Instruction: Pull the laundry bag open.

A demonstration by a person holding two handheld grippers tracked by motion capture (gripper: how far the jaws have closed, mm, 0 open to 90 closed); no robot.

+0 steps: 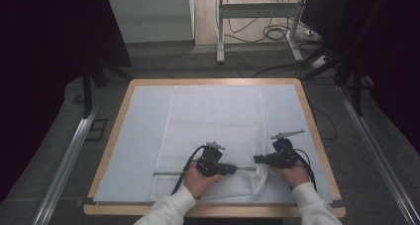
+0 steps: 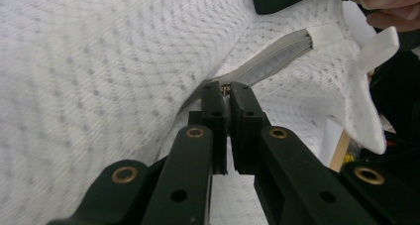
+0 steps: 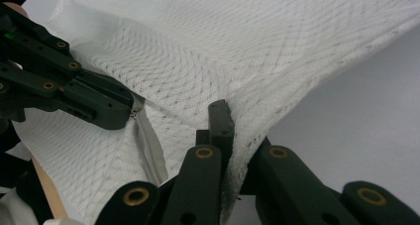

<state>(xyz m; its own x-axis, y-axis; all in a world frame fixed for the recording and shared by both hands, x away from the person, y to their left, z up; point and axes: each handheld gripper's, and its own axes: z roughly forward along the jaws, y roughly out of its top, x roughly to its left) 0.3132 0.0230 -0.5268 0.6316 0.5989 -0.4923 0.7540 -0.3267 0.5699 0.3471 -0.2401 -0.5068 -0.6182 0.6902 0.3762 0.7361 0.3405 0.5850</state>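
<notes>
left gripper (image 1: 241, 169) pinched tight on the zip pull (image 2: 225, 89), mid-zipper (image 1: 198, 172) | mesh bag (image 1: 213, 121) flat on the desk (image 1: 119, 111), near edge, white sheet (image 1: 143, 136) beneath, contents can't tell | right gripper (image 1: 258, 159) clamped on the bag's right corner (image 3: 242, 136), fabric bunched and lifted there

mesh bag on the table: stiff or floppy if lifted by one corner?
Likely floppy: the mesh bag drapes and bunches where the right tongs pinch its edge. Probably light, since the open-weave fabric lies thin and flat. The zipper looks like its only firmer line, held by the left tongs.
</notes>
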